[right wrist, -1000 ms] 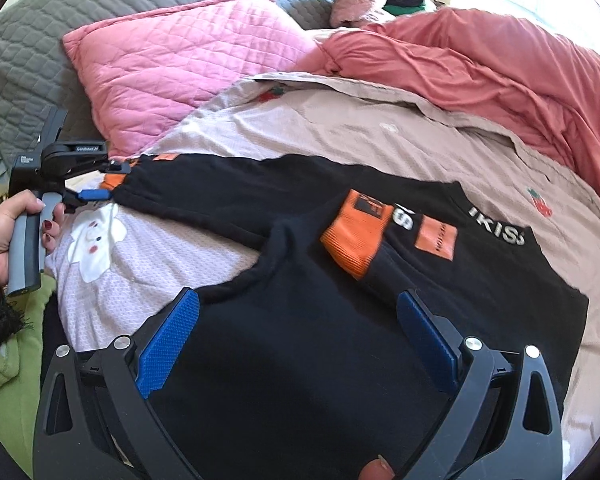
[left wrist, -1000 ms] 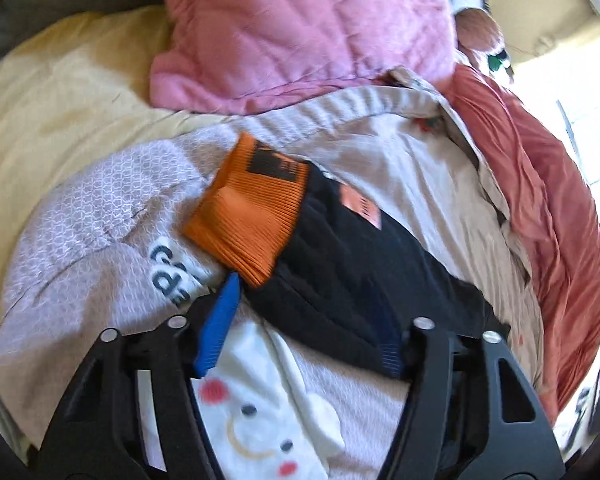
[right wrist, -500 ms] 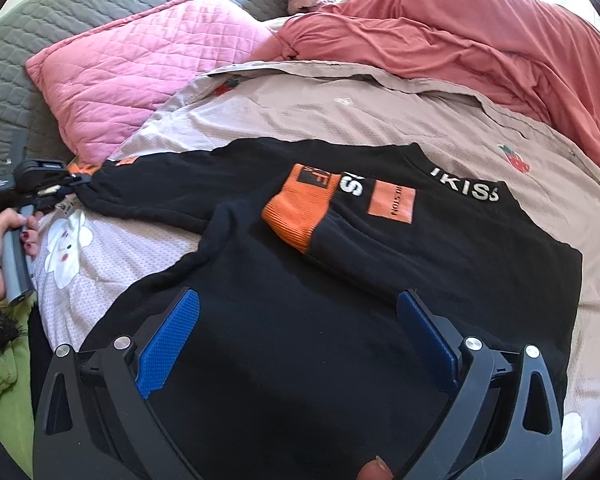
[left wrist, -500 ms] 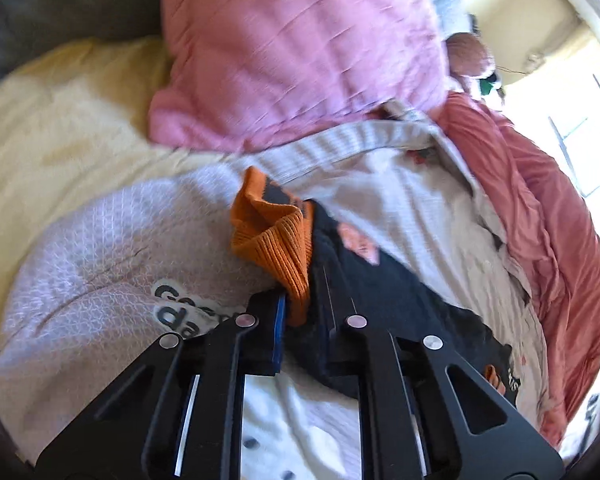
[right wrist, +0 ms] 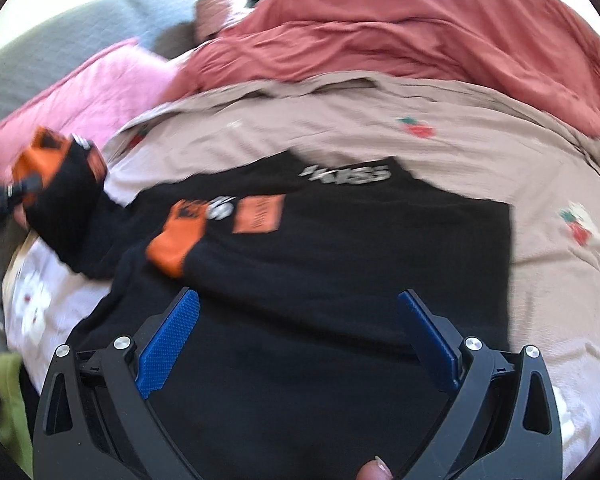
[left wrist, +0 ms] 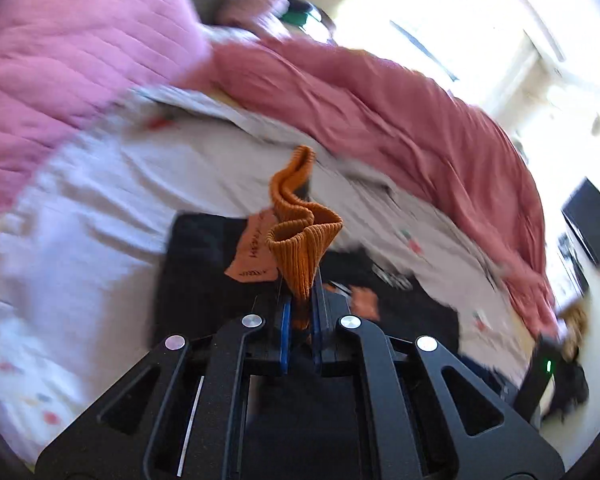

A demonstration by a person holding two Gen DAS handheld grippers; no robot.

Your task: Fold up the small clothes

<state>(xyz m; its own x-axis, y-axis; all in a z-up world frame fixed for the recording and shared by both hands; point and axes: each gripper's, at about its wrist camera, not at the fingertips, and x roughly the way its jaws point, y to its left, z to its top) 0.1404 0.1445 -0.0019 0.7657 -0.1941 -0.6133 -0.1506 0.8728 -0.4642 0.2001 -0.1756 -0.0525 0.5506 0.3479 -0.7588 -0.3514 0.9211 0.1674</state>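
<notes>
A small black sweatshirt [right wrist: 340, 264] with orange cuffs and orange patches lies flat on the bed. My left gripper [left wrist: 300, 312] is shut on the orange ribbed cuff [left wrist: 300, 240] of one sleeve and holds it lifted above the sweatshirt [left wrist: 196, 256]. The same lifted sleeve and cuff [right wrist: 40, 160] show at the far left of the right wrist view. The other sleeve is folded across the chest, its orange cuff [right wrist: 176, 236] lying on the front. My right gripper [right wrist: 300, 340] is open and empty, low over the sweatshirt's lower body.
The sweatshirt lies on a beige strawberry-print sheet [right wrist: 420, 120]. A red blanket [right wrist: 420, 28] is bunched at the back, a pink quilted pillow [left wrist: 60, 72] at the back left. A white printed garment [right wrist: 32, 304] lies at the left edge, a green cloth [right wrist: 8, 392] beside it.
My left gripper closed on the orange cuff and lifted it, carrying the sleeve up and towards the body of the sweatshirt. The right gripper stayed open over the lower body.
</notes>
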